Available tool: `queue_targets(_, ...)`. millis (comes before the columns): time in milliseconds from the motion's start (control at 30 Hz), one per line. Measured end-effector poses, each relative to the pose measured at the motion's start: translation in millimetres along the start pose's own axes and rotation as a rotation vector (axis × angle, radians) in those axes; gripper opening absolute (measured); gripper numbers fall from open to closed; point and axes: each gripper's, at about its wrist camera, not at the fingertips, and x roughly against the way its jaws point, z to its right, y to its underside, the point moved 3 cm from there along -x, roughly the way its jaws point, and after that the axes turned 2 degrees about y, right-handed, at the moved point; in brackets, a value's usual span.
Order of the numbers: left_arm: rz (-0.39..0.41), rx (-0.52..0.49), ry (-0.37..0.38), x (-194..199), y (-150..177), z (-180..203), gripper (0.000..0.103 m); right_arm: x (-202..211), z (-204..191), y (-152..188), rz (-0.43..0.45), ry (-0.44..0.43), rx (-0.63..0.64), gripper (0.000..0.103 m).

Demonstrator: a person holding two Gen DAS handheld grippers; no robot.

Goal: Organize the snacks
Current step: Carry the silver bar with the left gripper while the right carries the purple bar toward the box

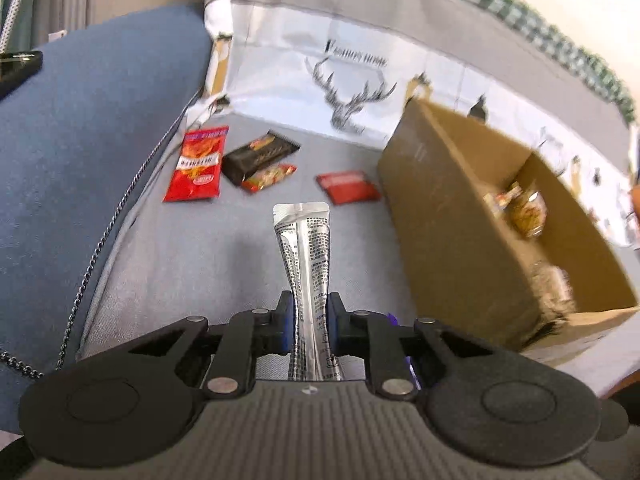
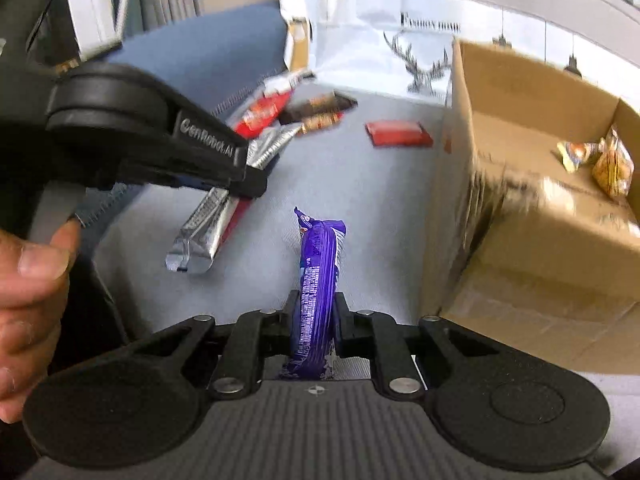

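Gripping silver pouch (image 1: 306, 248), L claw (image 1: 307, 320) | R claw (image 2: 316, 320) clamps purple bar (image 2: 320, 264) | box (image 1: 448, 208) blurry, near

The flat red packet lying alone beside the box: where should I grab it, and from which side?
Take the flat red packet by its near long edge, coming down from above on the open grey surface. It lies flat and apart from the other snacks, but the cardboard box crowds its right end.
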Motion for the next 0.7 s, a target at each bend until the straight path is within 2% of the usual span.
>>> queue_targets(133, 0.035, 0.065, 0.056, 11.2, 6.5, -8.6, 0.018, 15.6, -2.1, -8.7, 0.064, -0.017, -0.004, 0.016)
queue_targets(333, 0.001, 0.11, 0.109, 4.7, 8.2, -11.0, 0.018, 23.0, -1.3, -14.9, 0.094, -0.02, -0.002, 0.016)
queue_targets(700, -0.02, 0.063, 0.088, -5.1, 20.7, -0.1, 0.018, 23.3, 1.5, -16.3, 0.097, -0.028, -0.033, 0.016)
